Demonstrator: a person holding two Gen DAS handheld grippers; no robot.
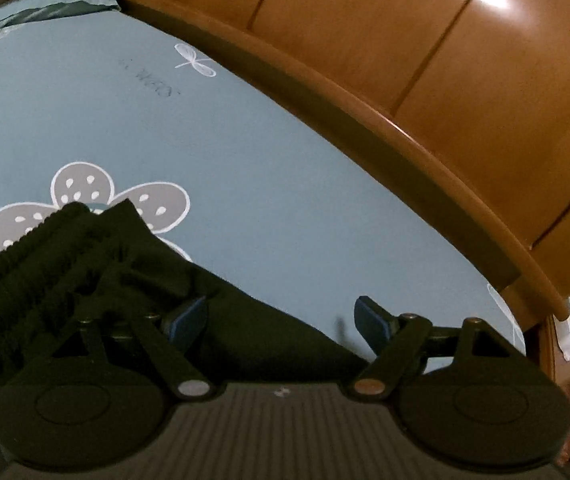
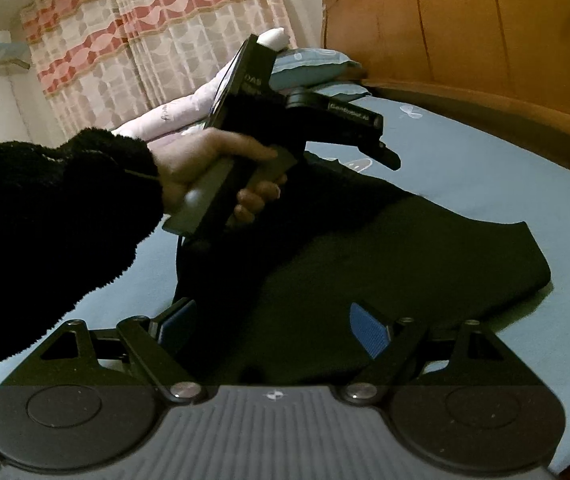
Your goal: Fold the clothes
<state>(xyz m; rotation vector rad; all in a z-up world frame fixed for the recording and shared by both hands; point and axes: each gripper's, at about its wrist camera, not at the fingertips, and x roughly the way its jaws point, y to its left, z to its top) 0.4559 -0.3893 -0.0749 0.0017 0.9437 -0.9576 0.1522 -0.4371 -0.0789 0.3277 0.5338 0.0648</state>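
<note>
1. Two black two-finger grippers with blue pads: the left gripper (image 1: 281, 320) and the right gripper (image 2: 275, 326) both stand wide open, holding nothing.
2. One dark knitted garment (image 2: 405, 264) lies spread beneath both, on one blue flower-printed bedsheet (image 1: 165, 140).
3. One hand (image 2: 205, 168) grips the left gripper's handle.
4. One wooden headboard (image 1: 425, 60) borders the sheet.

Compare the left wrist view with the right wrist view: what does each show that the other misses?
Only the left wrist view shows the garment's ribbed edge lying over a grey flower print, and the left gripper with jaws open.

Only the right wrist view shows the hand holding the left device, the black fuzzy sleeve, patterned curtains, pink bedding, and the right gripper open over the cloth.

Both show the dark garment, the blue bedsheet and the wooden headboard.
</note>
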